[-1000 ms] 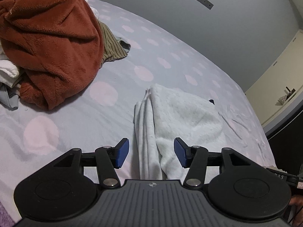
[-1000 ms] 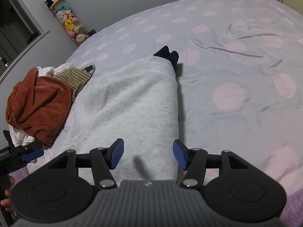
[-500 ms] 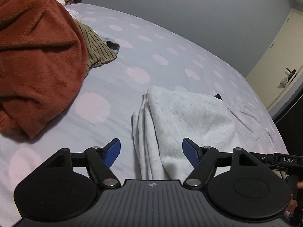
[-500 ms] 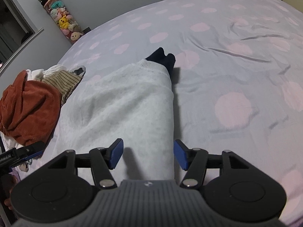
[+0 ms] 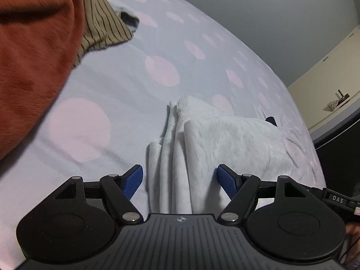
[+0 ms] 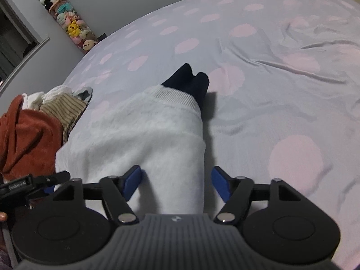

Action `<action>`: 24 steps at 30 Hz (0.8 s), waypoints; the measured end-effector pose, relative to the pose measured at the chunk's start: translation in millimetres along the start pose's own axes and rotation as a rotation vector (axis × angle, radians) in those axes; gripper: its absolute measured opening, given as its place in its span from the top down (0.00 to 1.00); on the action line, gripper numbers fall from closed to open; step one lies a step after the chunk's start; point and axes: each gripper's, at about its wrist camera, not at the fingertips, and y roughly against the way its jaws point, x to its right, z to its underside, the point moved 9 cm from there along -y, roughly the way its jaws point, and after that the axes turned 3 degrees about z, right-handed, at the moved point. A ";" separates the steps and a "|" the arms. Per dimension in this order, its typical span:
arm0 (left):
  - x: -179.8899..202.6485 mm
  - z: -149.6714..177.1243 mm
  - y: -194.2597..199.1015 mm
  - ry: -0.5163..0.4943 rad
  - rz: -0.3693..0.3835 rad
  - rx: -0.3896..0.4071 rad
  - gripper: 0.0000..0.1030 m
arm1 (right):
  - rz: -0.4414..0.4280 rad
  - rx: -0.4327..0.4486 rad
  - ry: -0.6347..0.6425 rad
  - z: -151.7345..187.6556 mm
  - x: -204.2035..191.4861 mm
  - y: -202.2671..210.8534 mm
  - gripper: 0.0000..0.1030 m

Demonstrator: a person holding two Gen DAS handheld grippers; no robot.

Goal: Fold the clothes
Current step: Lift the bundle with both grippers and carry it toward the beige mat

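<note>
A light grey garment (image 5: 216, 139) lies partly folded on the spotted bedsheet (image 5: 126, 85). My left gripper (image 5: 180, 177) stands open low over the garment's layered left edge, which runs between its blue pads without being pressed. In the right wrist view the same grey garment (image 6: 144, 135) ends in a ribbed hem, with a dark navy piece (image 6: 191, 81) sticking out beyond it. My right gripper (image 6: 177, 180) straddles the garment's right folded edge, its jaws opening, pads off the cloth.
A pile of clothes sits to the left: a rust fleece (image 5: 33, 45) and a tan striped piece (image 5: 101, 27). The other gripper (image 6: 27, 184) shows at the left edge of the right wrist view. Soft toys (image 6: 69, 24) stand by the far wall. Wrinkled sheet lies at right.
Both grippers have come closer and lower to the grey garment. The left jaws opened wider early on; the right jaws widened just now. The rust pile now fills the left view's corner.
</note>
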 end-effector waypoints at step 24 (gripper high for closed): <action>61.2 -9.0 30.5 -0.142 -0.021 0.019 0.79 | -0.213 0.006 -0.108 -16.3 -12.9 17.7 0.72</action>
